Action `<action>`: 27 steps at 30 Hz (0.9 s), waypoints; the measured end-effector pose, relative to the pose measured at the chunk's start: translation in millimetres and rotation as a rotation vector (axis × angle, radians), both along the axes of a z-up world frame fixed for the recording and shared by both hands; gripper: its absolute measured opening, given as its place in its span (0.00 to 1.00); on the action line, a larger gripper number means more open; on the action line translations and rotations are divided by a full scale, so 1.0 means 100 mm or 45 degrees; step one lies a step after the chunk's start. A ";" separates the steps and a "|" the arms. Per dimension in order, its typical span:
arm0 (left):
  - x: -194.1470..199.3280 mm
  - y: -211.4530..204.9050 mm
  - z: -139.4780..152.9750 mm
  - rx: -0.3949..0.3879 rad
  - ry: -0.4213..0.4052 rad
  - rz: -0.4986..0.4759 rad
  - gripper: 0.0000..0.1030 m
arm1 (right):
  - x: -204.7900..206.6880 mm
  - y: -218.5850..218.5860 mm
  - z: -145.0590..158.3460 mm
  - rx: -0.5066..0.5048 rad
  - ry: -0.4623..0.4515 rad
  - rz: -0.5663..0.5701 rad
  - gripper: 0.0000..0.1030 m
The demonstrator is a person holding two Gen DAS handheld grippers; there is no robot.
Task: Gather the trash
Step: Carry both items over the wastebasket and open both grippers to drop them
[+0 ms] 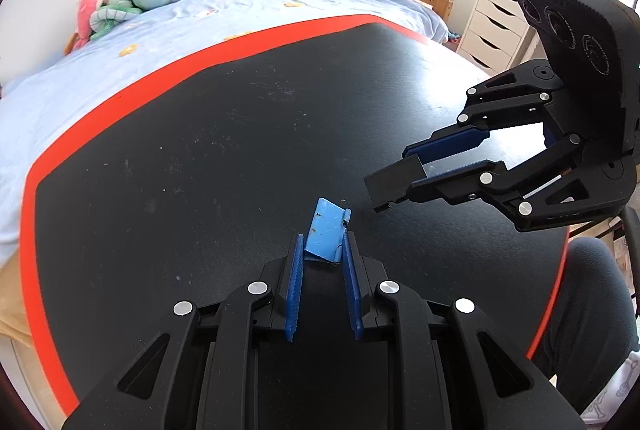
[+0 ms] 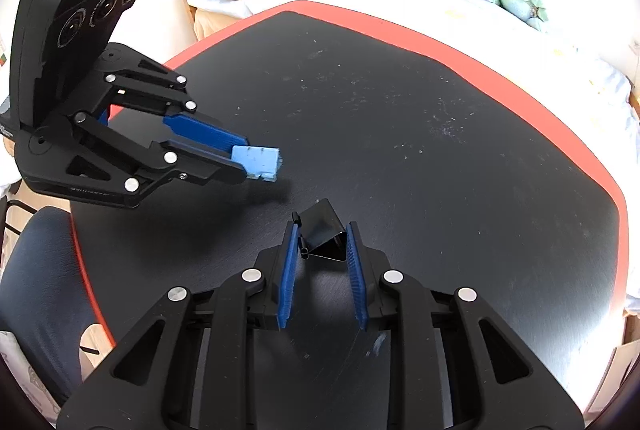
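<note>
Black table [image 1: 200,150] with red rim, scuffed and dusty.

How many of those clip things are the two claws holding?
2. A blue clip is pinched in the left gripper, and a black clip in the right gripper. Both are held just above the black table. None others show, though the grippers hide part of it.
</note>
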State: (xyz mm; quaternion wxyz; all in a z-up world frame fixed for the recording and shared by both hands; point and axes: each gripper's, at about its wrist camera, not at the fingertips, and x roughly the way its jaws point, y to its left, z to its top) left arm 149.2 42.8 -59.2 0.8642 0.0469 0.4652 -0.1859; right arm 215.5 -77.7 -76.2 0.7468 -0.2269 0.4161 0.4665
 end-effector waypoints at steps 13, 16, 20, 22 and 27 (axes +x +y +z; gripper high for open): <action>-0.53 -0.16 0.37 -0.033 -0.048 0.032 0.19 | -0.42 -0.36 0.38 0.065 -0.030 -0.056 0.23; -0.68 -0.21 0.46 -0.035 -0.062 0.046 0.19 | -0.58 -0.48 0.48 0.091 -0.036 -0.071 0.23; -0.91 -0.30 0.58 -0.045 -0.077 0.064 0.19 | -0.81 -0.66 0.60 0.131 -0.042 -0.100 0.23; -1.04 -0.35 0.62 -0.043 -0.088 0.067 0.19 | -0.95 -0.75 0.65 0.146 -0.044 -0.116 0.23; -1.30 -0.46 0.69 -0.049 -0.103 0.068 0.19 | -1.27 -0.94 0.74 0.179 -0.052 -0.142 0.23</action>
